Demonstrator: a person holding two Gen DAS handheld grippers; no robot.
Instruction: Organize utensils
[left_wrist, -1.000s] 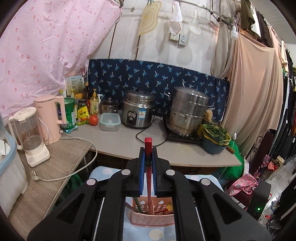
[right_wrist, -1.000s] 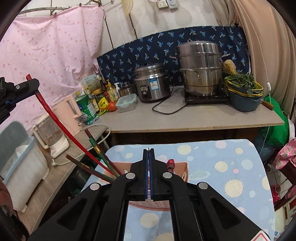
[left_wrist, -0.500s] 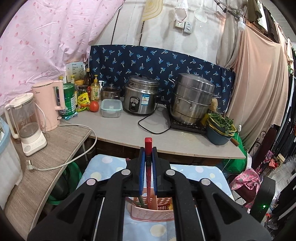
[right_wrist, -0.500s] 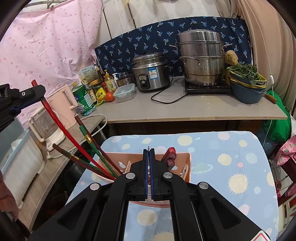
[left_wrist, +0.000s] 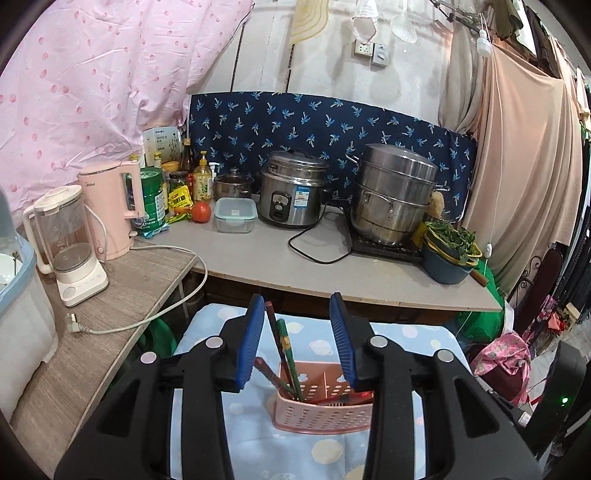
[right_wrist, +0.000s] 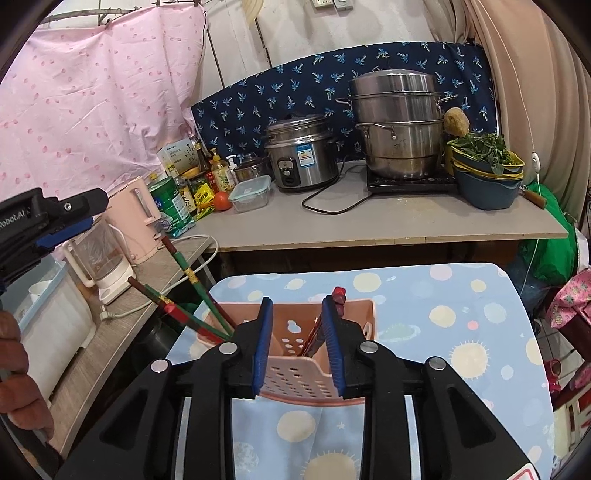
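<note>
A pink perforated utensil basket (left_wrist: 325, 408) (right_wrist: 295, 373) stands on a blue patterned tablecloth (right_wrist: 461, 332). Several red and green chopsticks (left_wrist: 282, 350) (right_wrist: 184, 295) lean out of its left compartment; red ones (right_wrist: 334, 306) stand in the right one. My left gripper (left_wrist: 297, 332) is open and empty above the basket; it also shows at the left edge of the right wrist view (right_wrist: 62, 218). My right gripper (right_wrist: 297, 332) is open, its jaws on either side of the basket's near part, holding nothing.
Behind the table runs a grey counter (left_wrist: 332, 266) with a rice cooker (left_wrist: 291, 197), steamer pot (left_wrist: 395, 192), food box (left_wrist: 235, 214), tomato (left_wrist: 201, 211) and vegetable bowl (left_wrist: 448, 254). At left, a wooden shelf (left_wrist: 110, 295) holds a blender (left_wrist: 70, 251) and pink kettle (left_wrist: 110, 206).
My left gripper opened and let go of the red chopstick, which now rests in the basket. My right gripper opened from shut. Both views dropped closer to the basket.
</note>
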